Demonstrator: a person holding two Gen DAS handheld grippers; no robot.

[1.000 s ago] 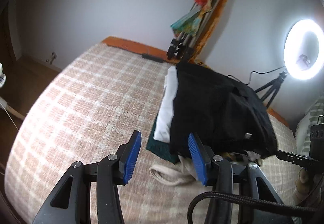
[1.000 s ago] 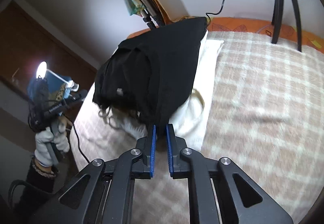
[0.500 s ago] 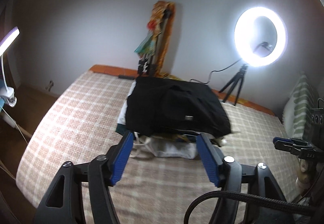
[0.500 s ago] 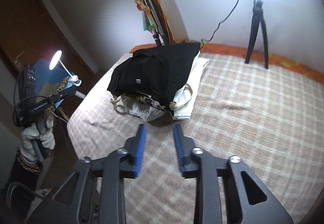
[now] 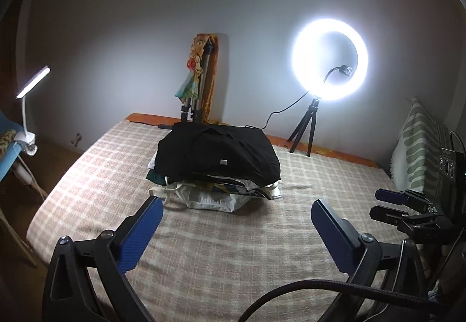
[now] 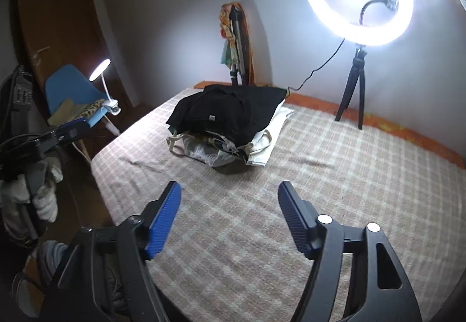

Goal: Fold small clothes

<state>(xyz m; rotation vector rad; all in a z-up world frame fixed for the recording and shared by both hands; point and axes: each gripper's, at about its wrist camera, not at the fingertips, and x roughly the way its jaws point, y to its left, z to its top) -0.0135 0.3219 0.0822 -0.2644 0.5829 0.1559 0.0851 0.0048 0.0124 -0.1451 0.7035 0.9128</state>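
A soft black garment [image 5: 217,153] lies folded flat on top of a rumpled pile of clothes [image 5: 221,194], cream and patterned cloth beneath, on the bed [image 5: 233,249] with its woven checked cover. A glowing ring light [image 5: 330,60] stands on a small tripod behind. A second ago the right tool [image 6: 230,196] pinched the black cloth's edge; now it is spread wide and well back from the pile. The left tool [image 5: 236,212] is also spread, wider than before. A small pale tag, perhaps a label, shows on the black cloth.
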